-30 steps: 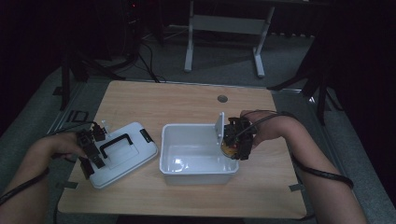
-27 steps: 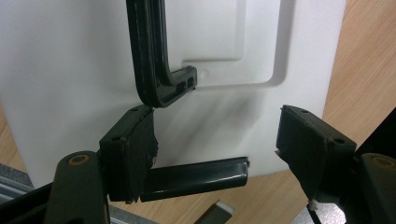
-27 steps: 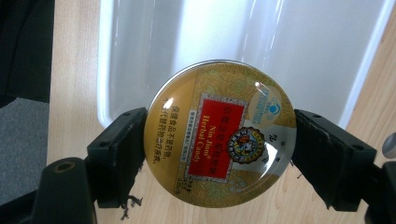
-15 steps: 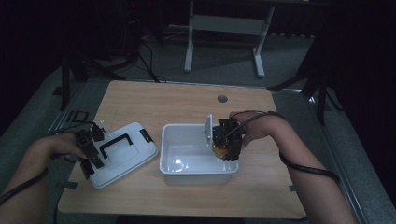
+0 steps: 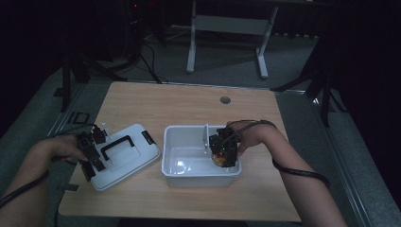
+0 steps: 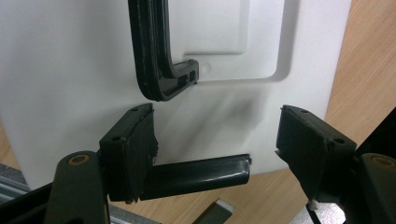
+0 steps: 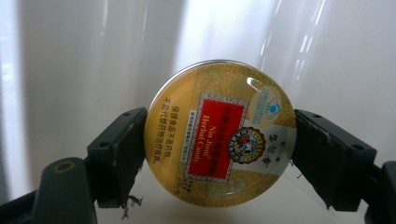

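**Candy tin held inside the white bin, lid lying beside it**

Both pads of the right gripper [image 7: 219, 154] press on opposite edges of a round yellow candy tin [image 7: 219, 133], its red label face up toward the camera in the right gripper view. Behind the tin is the pale inner wall of the white bin [image 5: 189, 142]. In the high view the right gripper [image 5: 223, 153] is down inside the bin at its right end, the tin [image 5: 218, 160] just visible as a yellow spot under it, with the right hand [image 5: 248, 137] reaching over the bin's right rim.

Pads of the left gripper [image 6: 215, 144] stand apart, nothing pressed between them; one pad sits against a short black latch [image 6: 196, 175] at the edge of the white lid [image 6: 70, 84], and the lid's black handle [image 6: 159, 56] lies just beyond. In the high view the left gripper [image 5: 92, 153] rests at the left edge of the lid [image 5: 135, 158], which lies flat on the wooden table [image 5: 189, 106], just left of the bin and turned at an angle to it.
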Available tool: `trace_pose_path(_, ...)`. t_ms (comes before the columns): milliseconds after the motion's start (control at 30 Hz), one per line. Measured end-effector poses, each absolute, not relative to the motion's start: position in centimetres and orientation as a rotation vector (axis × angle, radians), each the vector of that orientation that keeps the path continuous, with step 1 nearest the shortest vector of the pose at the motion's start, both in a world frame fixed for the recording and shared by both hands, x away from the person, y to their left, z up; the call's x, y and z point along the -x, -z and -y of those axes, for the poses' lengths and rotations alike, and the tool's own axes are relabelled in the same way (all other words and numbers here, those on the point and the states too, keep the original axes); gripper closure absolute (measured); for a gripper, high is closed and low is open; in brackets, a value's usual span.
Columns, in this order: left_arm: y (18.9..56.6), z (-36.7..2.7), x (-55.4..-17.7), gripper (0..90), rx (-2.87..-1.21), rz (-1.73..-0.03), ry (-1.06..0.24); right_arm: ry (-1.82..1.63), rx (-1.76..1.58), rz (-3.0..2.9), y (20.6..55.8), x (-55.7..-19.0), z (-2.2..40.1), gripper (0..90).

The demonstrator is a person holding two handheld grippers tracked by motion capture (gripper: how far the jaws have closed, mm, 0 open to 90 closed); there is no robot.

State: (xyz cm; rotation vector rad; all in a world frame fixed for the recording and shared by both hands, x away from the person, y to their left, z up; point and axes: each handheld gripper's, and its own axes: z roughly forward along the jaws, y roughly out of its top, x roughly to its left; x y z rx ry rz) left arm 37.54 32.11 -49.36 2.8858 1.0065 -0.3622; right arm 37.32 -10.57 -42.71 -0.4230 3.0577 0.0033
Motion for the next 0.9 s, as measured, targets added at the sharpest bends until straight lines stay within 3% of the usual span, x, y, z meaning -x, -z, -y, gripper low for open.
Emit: trace_pose_path(900,49.3,-32.3,-37.5,27.7,-2.885,-1.015,0.36,0.138,0.32,-3.075,47.7,-38.9,9.7,20.8)
